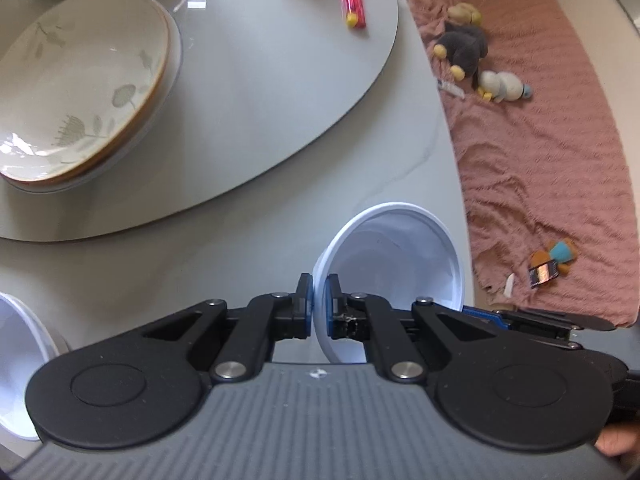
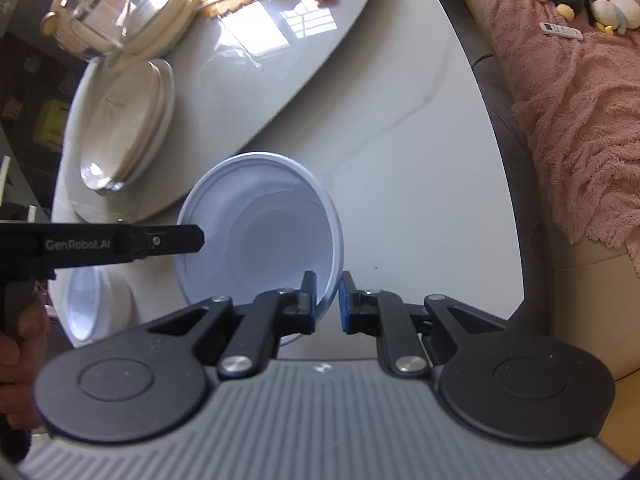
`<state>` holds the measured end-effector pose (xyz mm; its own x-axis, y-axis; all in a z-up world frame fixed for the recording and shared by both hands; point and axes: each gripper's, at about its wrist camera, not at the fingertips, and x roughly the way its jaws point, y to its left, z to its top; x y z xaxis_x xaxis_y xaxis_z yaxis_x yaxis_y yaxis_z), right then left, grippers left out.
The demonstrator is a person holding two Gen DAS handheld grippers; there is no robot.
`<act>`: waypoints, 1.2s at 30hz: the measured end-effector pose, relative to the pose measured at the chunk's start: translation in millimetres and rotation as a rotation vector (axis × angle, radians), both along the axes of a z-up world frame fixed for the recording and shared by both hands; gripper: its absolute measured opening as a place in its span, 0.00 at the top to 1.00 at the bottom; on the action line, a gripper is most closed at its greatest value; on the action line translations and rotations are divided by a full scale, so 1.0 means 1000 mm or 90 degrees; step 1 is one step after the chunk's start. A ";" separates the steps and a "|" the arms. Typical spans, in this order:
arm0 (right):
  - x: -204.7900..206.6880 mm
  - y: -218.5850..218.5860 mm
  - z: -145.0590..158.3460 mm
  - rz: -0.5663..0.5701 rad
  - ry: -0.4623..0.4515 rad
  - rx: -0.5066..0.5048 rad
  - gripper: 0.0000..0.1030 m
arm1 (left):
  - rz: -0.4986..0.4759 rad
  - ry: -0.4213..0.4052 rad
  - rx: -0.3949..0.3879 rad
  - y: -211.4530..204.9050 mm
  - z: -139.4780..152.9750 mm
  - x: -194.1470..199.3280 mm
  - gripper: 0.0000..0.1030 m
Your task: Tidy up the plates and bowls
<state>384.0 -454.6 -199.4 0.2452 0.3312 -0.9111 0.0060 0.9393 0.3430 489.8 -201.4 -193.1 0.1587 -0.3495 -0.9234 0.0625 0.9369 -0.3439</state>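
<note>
**White bowl gripped on both sides of its rim**

Left wrist view:
- The left tongs are closed on the rim of a white bowl; one blue pad sits inside the rim, one outside.
- The bowl is seen tilted, at the desk edge, its near rim between the pads. Contact of its base with the desk cannot be told.
- The right tongs are seen only as a blue pad and black linkage behind the bowl's lower right rim.
- A second white bowl is cut off at the left frame edge.
- A stack of floral plates with brown rims lies on the round turntable, well apart from the gripped bowl.
- A red packet lies at the turntable's far edge.
- Plush toys are seen on a pink blanket beyond the desk.

Right wrist view:
- The right tongs are closed on the near right rim of the same white bowl, with the rim pinched between the blue pads.
- The left tongs reach the bowl's left rim from the left; their pads are hidden from this side.
- A hand is seen on the left handle.
- The second white bowl stands just beside the gripped one, lower left.
- The plate stack is seen on the turntable, with a glass lidded pot behind it.
</note>
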 end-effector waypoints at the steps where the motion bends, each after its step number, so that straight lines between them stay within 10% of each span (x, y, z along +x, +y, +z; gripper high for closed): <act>1: -0.001 0.000 0.004 0.002 -0.004 0.006 0.86 | 0.006 -0.003 -0.002 0.002 0.005 -0.001 0.93; 16: -0.002 0.010 0.055 0.009 -0.034 0.053 0.86 | 0.046 -0.082 -0.008 0.026 0.085 -0.024 0.92; 36: 0.004 0.067 0.077 0.106 -0.077 0.076 0.86 | 0.140 -0.108 0.010 0.092 0.107 -0.048 0.92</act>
